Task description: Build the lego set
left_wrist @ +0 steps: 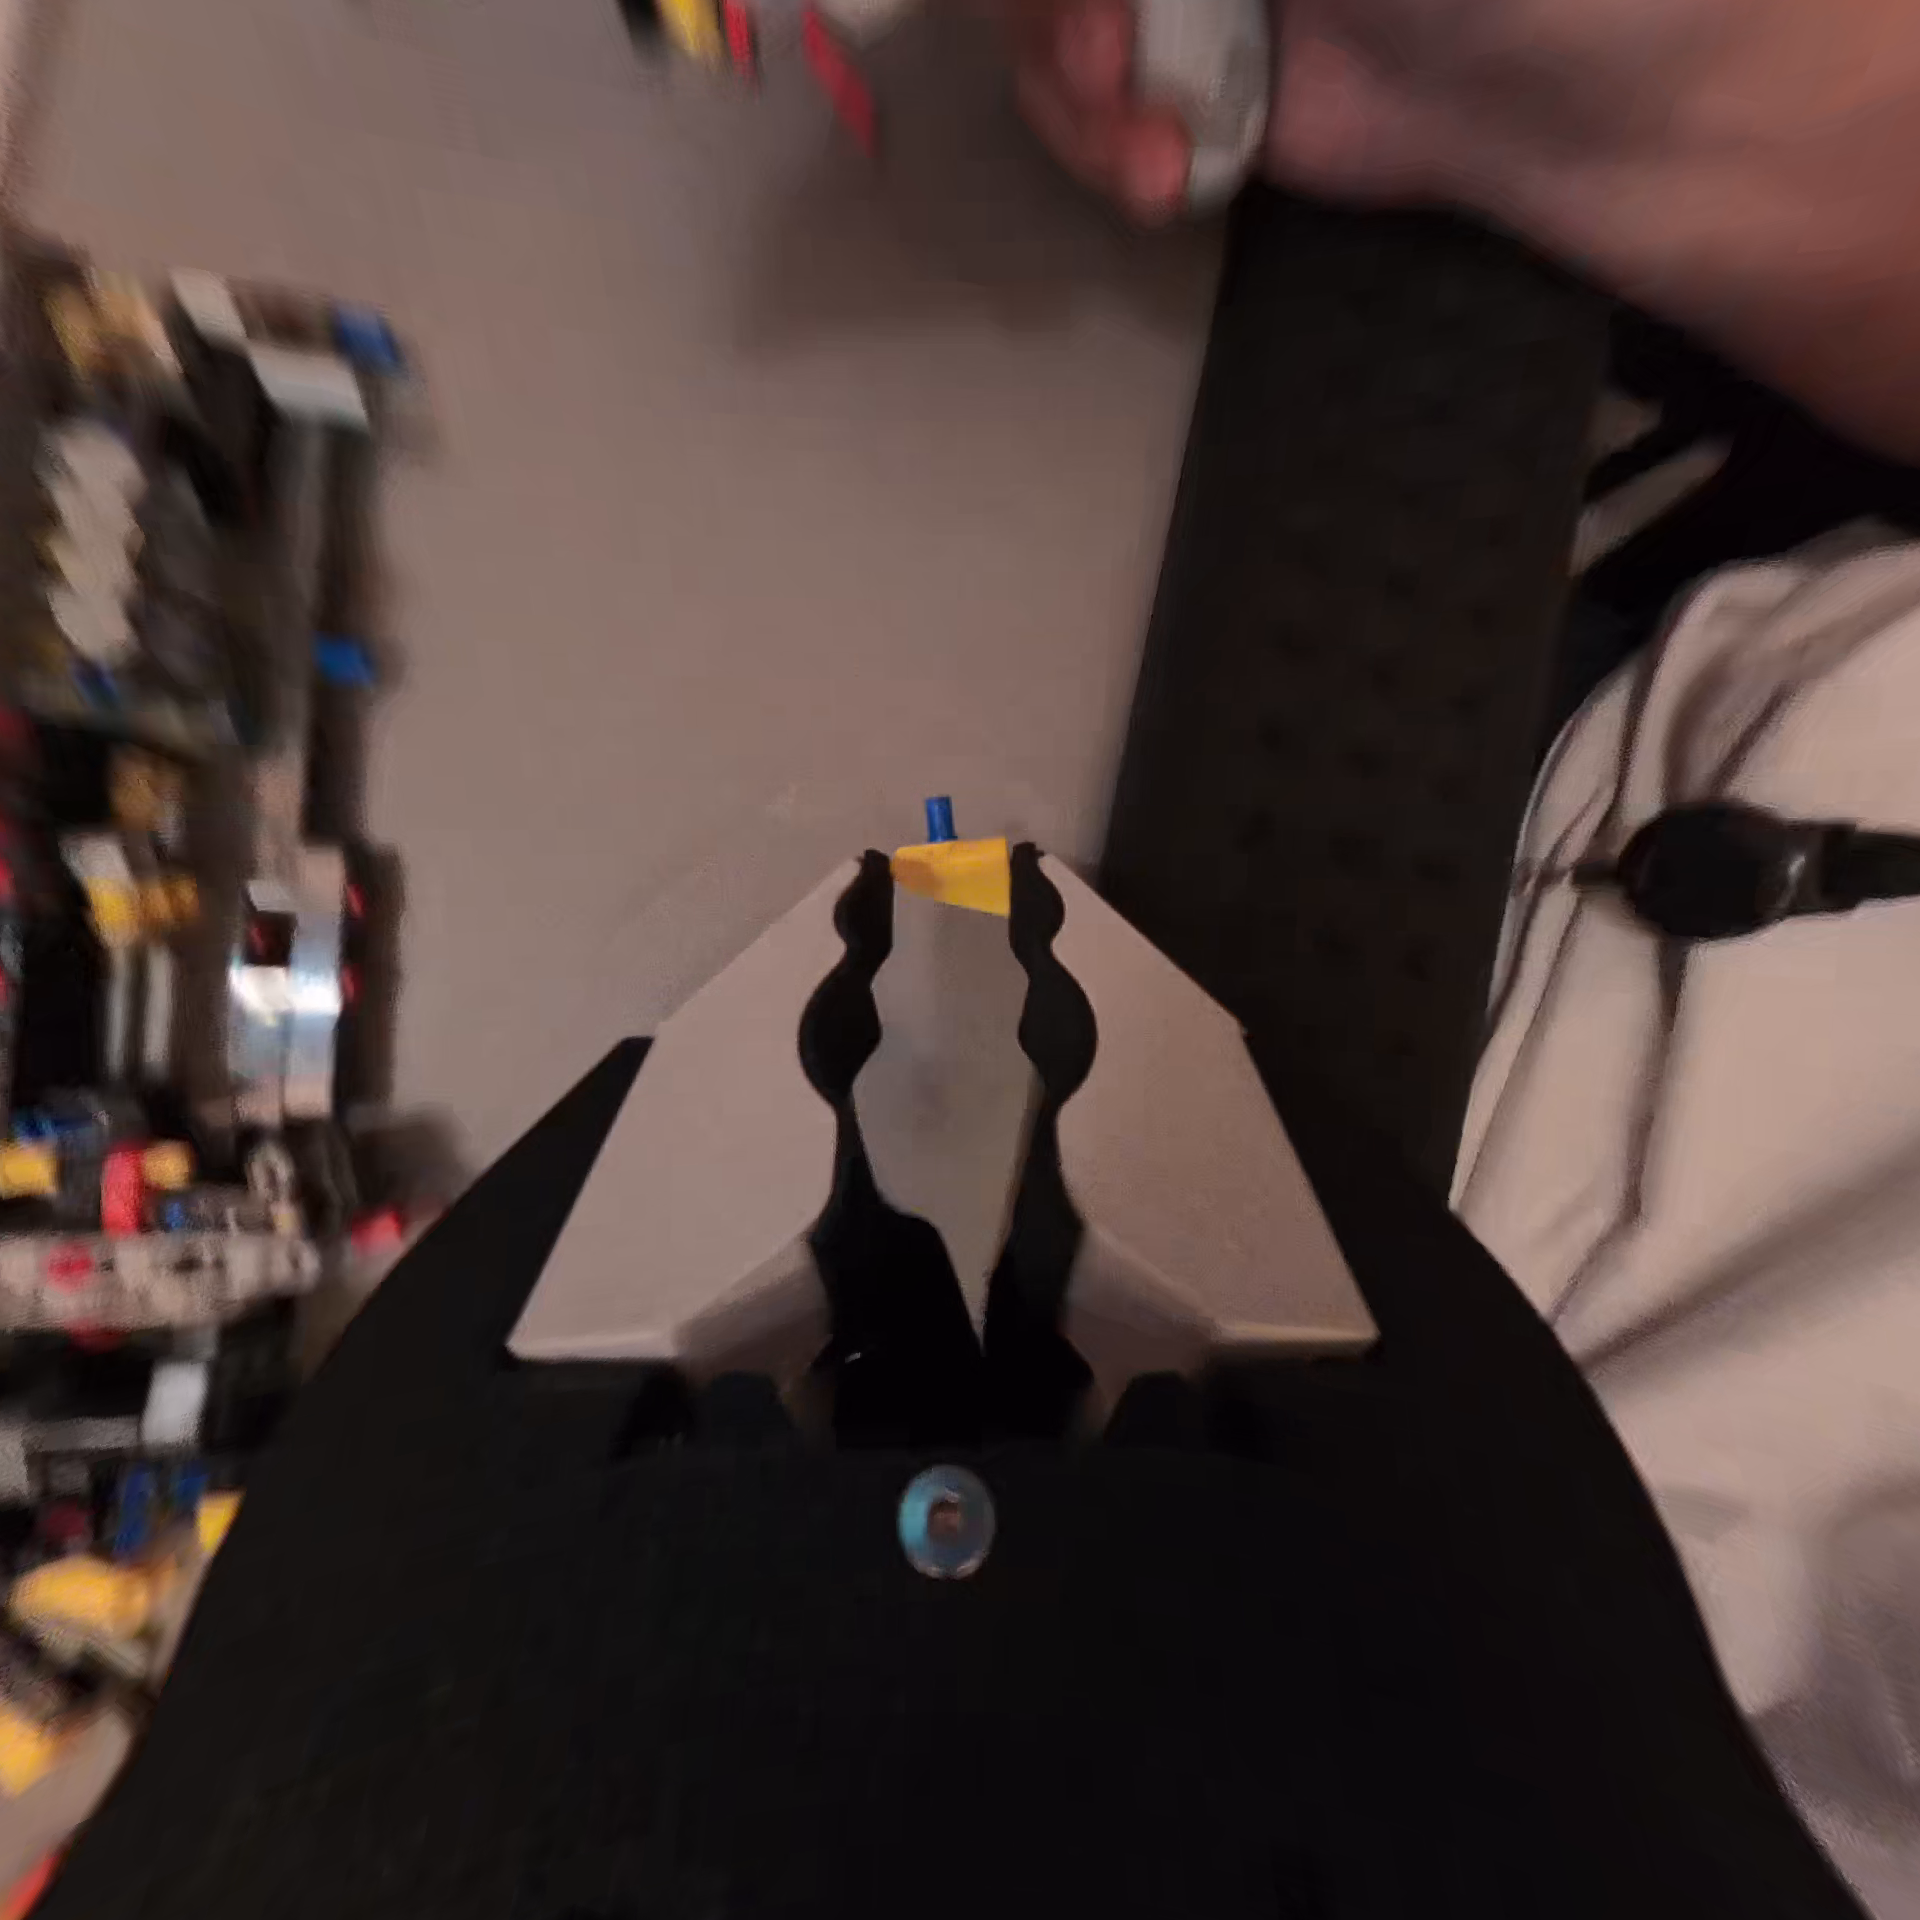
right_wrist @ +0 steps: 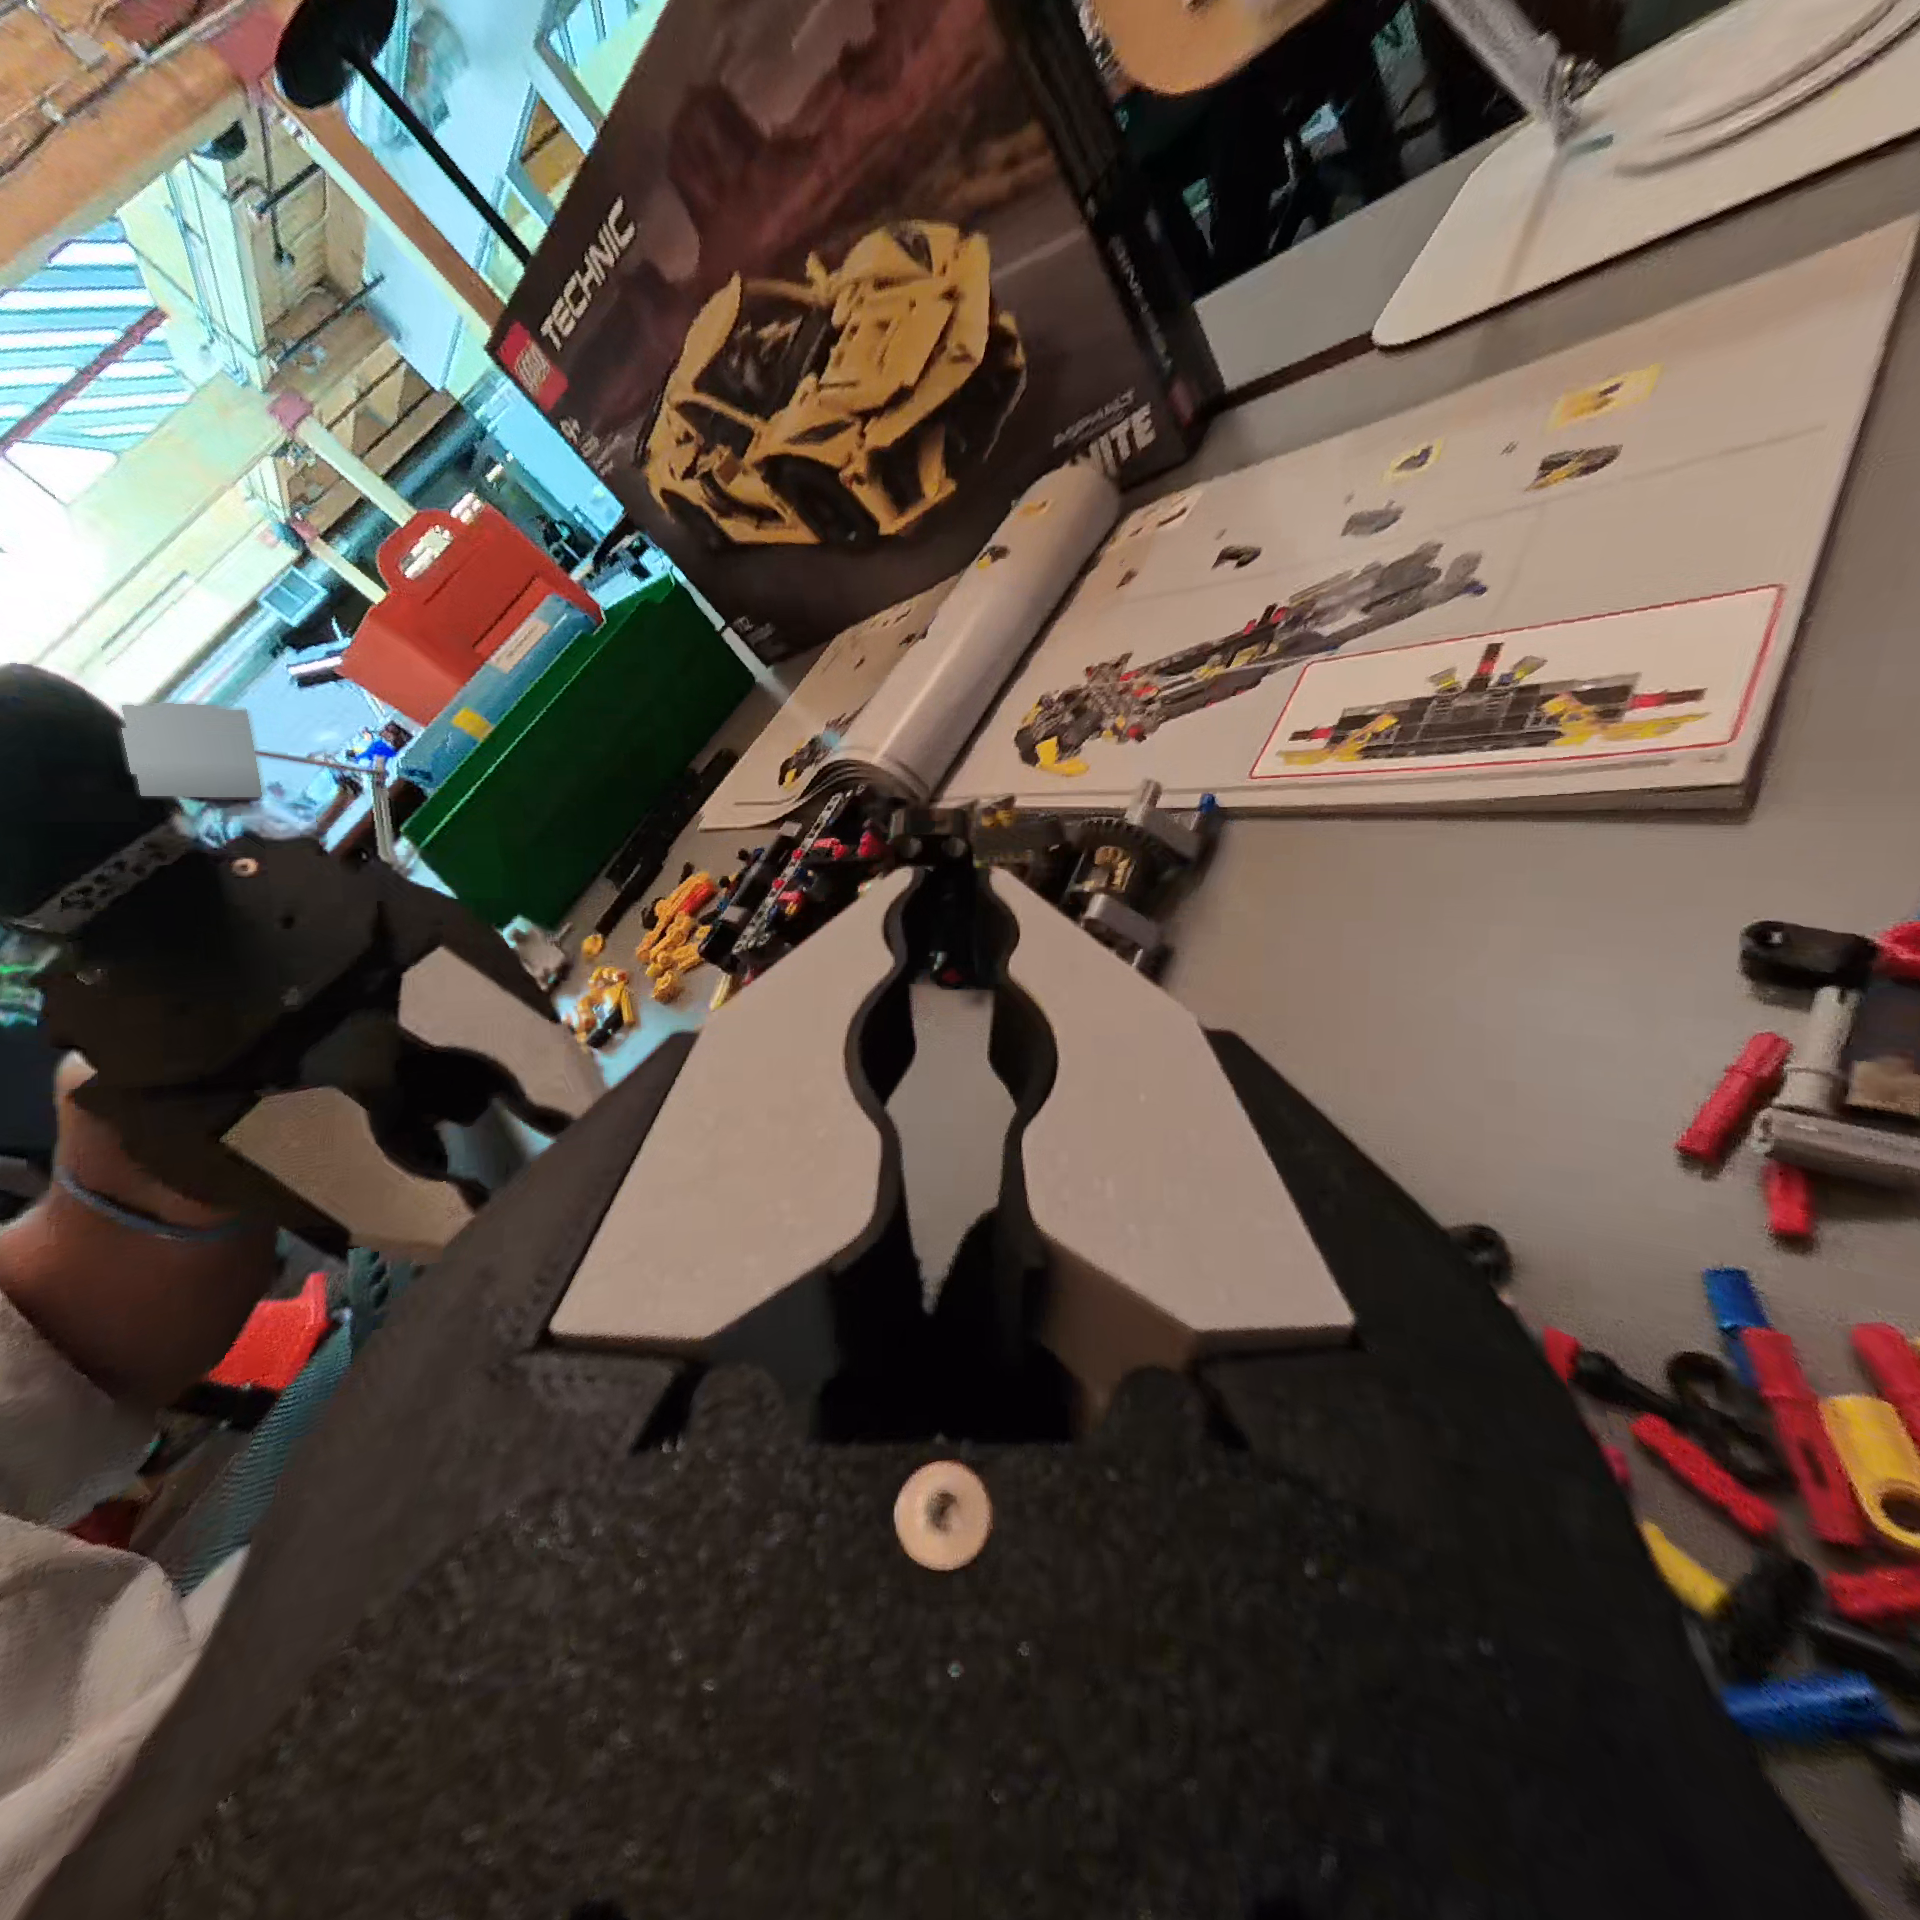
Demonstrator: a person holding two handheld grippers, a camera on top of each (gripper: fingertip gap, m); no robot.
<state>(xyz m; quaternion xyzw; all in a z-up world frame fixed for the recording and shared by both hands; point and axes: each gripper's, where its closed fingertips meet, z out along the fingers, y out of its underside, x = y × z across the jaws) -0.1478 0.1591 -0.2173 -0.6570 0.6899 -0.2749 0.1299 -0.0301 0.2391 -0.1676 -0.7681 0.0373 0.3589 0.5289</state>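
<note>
While the left gripper [left_wrist: 951, 878] pinches a small yellow piece [left_wrist: 954, 879] with a blue pin [left_wrist: 938, 817] by its tips alone, a knock could flick it loose.

Right gripper [right_wrist: 951, 914], jaws nearly together, seems to grasp the dark chassis [right_wrist: 1039, 847] near the grey worktop's [right_wrist: 1455, 987] far edge, beside the open manual [right_wrist: 1403, 623] and the box [right_wrist: 831, 343]; loose pins [right_wrist: 1787, 1455] litter the right edge, and windows light the cluttered workshop.

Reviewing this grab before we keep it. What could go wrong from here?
1. The left gripper pinches the small yellow piece only at the very fingertips; it could twist or pop out.
2. The blue pin sticking out of it may snag or drop.
3. The left wrist view is motion-blurred, suggesting fast movement, which adds to the slip risk.
</note>
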